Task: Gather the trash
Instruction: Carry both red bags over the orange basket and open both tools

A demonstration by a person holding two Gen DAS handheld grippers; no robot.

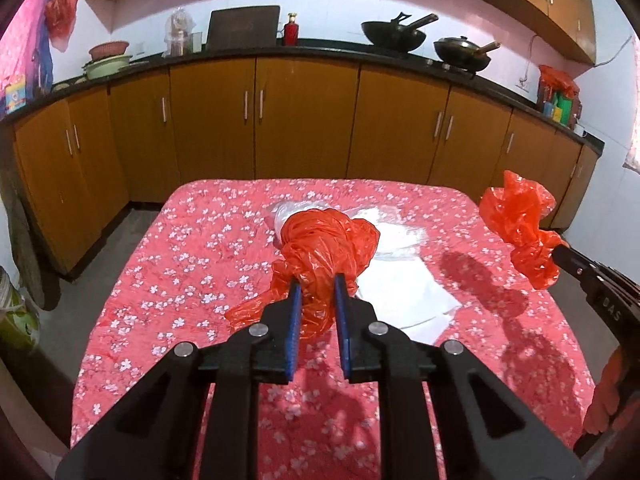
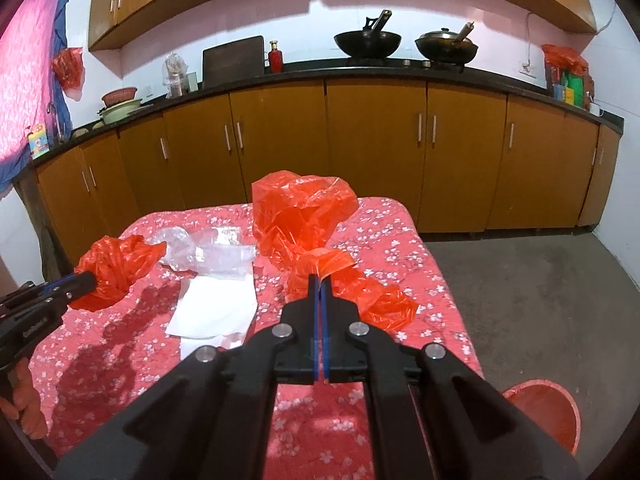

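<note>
Both grippers lifting red bags over table, bin low right.
Left gripper [image 1: 316, 286] clamps red bag [image 1: 324, 240]; right gripper [image 2: 320, 280] pinched tight on other bag [image 2: 300, 216]. Carry to red bin [image 2: 544, 412] before releasing; plastic wrap [image 2: 208, 254] and paper [image 2: 218, 304] remain on table [image 1: 168, 280].

Left gripper [image 1: 316, 286]: matte black angular frame, blue ribbed finger pads [image 1: 343, 312], four round silver pivot screws. Right gripper [image 2: 320, 282]: same black frame, blue pads, silver screws; white embossed lettering on its side, partly legible.
</note>
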